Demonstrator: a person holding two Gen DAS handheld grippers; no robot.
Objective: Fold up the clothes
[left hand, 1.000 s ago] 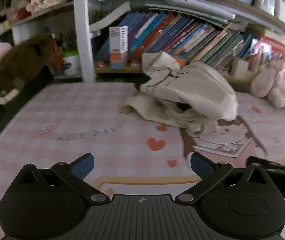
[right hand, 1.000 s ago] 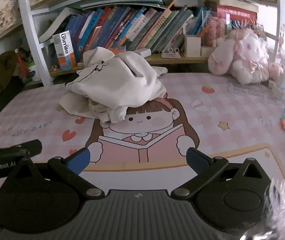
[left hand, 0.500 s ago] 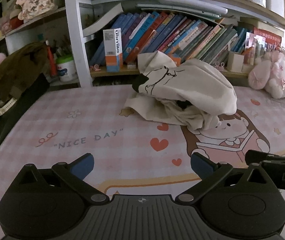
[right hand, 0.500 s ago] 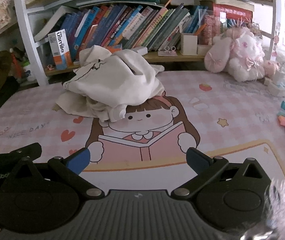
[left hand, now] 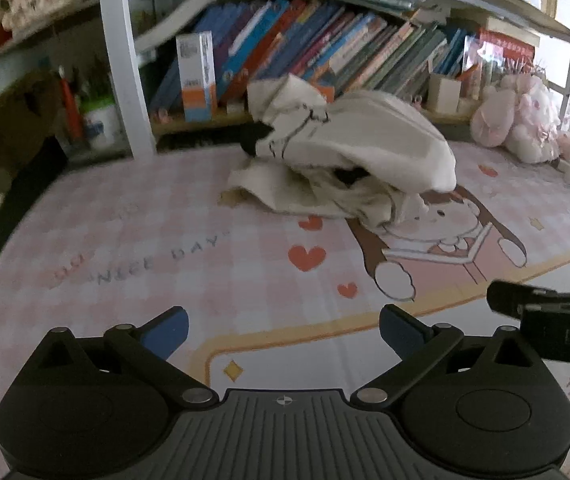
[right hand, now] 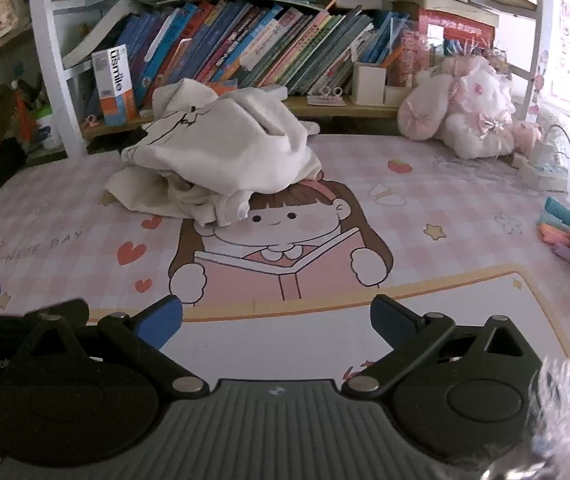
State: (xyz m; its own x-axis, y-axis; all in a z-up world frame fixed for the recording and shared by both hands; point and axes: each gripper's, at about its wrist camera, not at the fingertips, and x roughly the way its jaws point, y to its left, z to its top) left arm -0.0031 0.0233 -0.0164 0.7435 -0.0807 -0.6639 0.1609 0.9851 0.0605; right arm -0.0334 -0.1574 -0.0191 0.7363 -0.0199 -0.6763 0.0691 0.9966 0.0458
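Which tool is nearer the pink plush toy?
Right. The right tool faces the table middle, the plush toy ahead to its right; the left tool sits further left.

The pink mat [right hand: 425,332] lies bare in front of both grippers. At 12 o'clock a crumpled cream garment [right hand: 225,160] sits in the way. Behind it stand books [right hand: 265,52]. At 2 o'clock rests a pink plush toy [right hand: 465,108], and at 3 o'clock lie pens [right hand: 557,224].

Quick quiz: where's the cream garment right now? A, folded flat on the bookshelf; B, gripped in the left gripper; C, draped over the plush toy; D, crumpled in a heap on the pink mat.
D: the cream garment lies bunched on the pink mat, with both grippers open and apart from it.
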